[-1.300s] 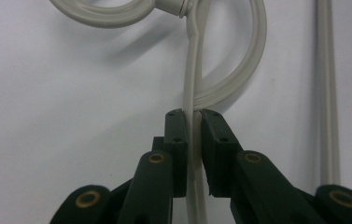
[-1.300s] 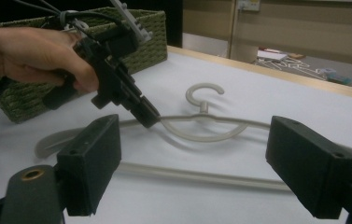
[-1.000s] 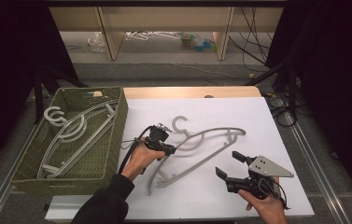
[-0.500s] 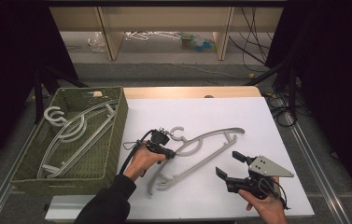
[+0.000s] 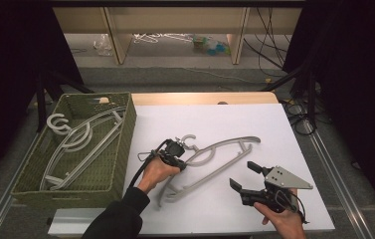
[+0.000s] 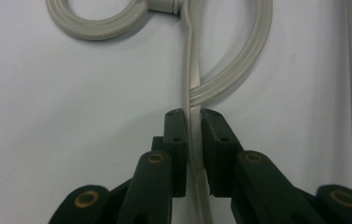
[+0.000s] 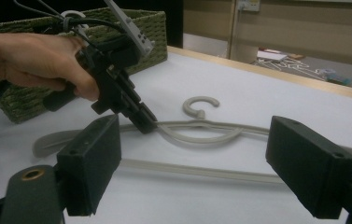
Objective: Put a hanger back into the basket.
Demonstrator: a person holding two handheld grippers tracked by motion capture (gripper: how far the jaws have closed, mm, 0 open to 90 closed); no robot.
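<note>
A grey plastic hanger (image 5: pixel 225 147) lies flat on the white table (image 5: pixel 215 114), its hook toward the far side. My left gripper (image 5: pixel 180 163) is shut on the hanger's thin arm just below the hook. In the left gripper view the two black jaws (image 6: pixel 192 114) pinch that grey strip (image 6: pixel 229 81) between their pads. My right gripper (image 5: pixel 243 175) is held above the table's near right part, open, with nothing between its pads (image 7: pixel 194 154). From there the left gripper (image 7: pixel 145 121) is visible clamped on the hanger (image 7: pixel 201 135).
A green wicker basket (image 5: pixel 120 149) stands at the table's left with several grey hangers (image 5: pixel 75 139) lying in it; it also appears in the right gripper view as the basket (image 7: pixel 150 42). Beyond the table's far edge are shelves and cables on the floor.
The left gripper has drawn the hanger slightly toward the near edge, so the hook sits a little closer. The right gripper has stayed put.
</note>
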